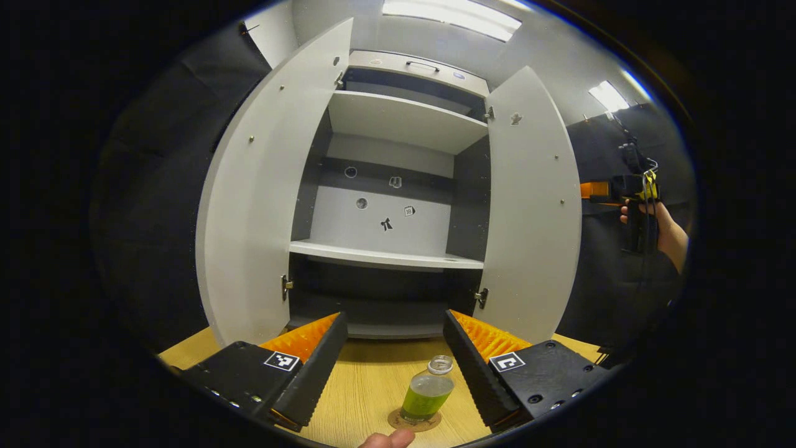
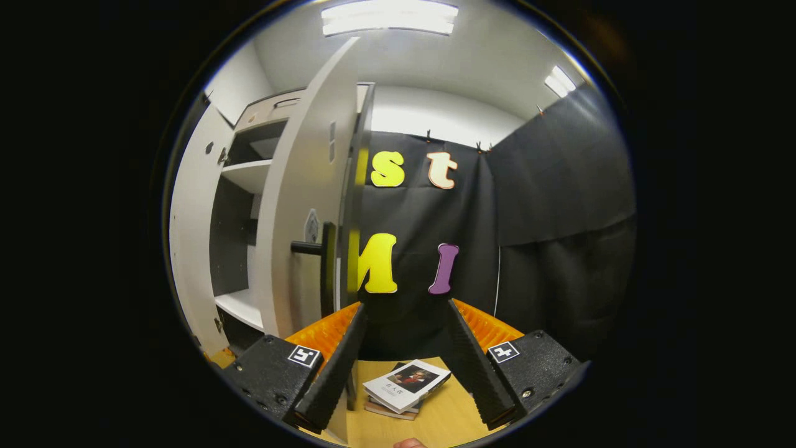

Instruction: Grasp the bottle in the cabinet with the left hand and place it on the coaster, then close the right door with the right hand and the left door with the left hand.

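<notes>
The bottle [image 1: 428, 391] is standing upright on the round, cork-like coaster [image 1: 413, 422], which is lying flat on the pale wood-grain bench [image 1: 367, 386]. It is a small clear bottle with no cap on its open neck, and green liquid is filling its lower part. The left gripper [image 1: 398, 367] is hovering just behind and above it, its jaws standing wide apart and released, the bottle sitting between the two fingers without touching either. The inner faces of the fingers are showing ribbed, saw-toothed pads [image 1: 323, 367], and each blocky finger base is carrying a small square marker.

Beyond, the cabinet [image 1: 398, 205] is standing with both doors swung open. The left door [image 1: 261, 205] and the right door [image 1: 535, 211] are smooth, flat matte panels with small metal hinges; inside, plain flat shelves [image 1: 385, 255] are spanning dark side walls.

Far to the right in the left gripper view, a hand [image 1: 665, 230] is holding the other gripper raised at about mid-door height, outside the right door.

In the right gripper view, the right gripper [image 2: 404, 367] is pointing past the edge of the open right door [image 2: 311, 211], near its dark bar handle [image 2: 320, 261]. Its jaws are spread open and gripping nothing. Below them a small stack of books [image 2: 407, 386] is lying flat on the bench [image 2: 448, 423], the top one with a glossy pale cover bearing a portrait.
</notes>
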{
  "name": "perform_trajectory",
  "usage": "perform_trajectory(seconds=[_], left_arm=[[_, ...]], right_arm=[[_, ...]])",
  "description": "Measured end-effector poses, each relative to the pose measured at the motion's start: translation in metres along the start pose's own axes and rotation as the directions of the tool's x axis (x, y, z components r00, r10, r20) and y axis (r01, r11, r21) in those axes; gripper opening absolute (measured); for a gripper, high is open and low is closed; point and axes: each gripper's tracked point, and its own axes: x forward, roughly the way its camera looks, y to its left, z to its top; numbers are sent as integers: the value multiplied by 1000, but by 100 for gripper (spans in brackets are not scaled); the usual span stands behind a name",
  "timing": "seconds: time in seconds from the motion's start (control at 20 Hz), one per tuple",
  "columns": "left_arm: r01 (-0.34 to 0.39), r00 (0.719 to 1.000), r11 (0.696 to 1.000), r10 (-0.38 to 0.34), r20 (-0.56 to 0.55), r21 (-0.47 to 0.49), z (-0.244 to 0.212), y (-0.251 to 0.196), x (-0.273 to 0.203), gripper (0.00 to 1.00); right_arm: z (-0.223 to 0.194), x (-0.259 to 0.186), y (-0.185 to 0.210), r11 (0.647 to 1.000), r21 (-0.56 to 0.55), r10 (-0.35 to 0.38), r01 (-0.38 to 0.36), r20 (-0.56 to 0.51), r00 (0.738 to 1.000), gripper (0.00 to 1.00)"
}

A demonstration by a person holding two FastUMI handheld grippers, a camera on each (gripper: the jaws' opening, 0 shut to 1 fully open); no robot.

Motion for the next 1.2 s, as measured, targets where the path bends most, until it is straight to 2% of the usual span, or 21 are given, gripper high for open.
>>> perform_trajectory(seconds=[0.15,0.25,0.35,0.4,0.45,0.5,0.55,0.6,0.85,1.05,1.2], left_arm=[[34,999,999,-34,2,-10,1,-7,1,95],[30,1000,1000,-30,6,-7,2,-4,-3,95],[16,1000,1000,-16,5,0,2,3,-5,95],[4,1000,1000,-4,4,4,2,7,-6,90],[-8,1000,1000,8,3,5,2,12,-7,95],[-16,1000,1000,16,2,4,1,16,-9,95],[-26,1000,1000,26,-1,3,1,19,-10,90],[-40,999,999,40,-1,4,2,24,-11,95],[-93,996,996,93,-7,15,1,39,-18,95],[-124,992,992,124,-7,20,1,47,-25,95],[-129,991,992,130,-13,12,0,46,-28,95]], right_arm=[[-2,-5,15,1000,15,23,-23,-3,1000,80],[-3,-8,29,997,47,56,-55,-12,998,80],[-3,-10,49,993,59,102,-101,-17,995,80],[-3,-11,60,990,52,131,-130,-22,991,80],[-3,-11,71,986,47,162,-160,-27,986,80],[-3,-10,82,981,46,189,-187,-35,981,80],[-3,-8,93,976,48,215,-213,-40,976,80],[-4,-7,101,972,50,233,-231,-42,972,81],[-15,7,140,943,120,320,-312,-55,946,81],[-12,10,155,927,146,355,-345,-53,933,83],[-8,4,161,924,111,372,-366,-40,927,83]])
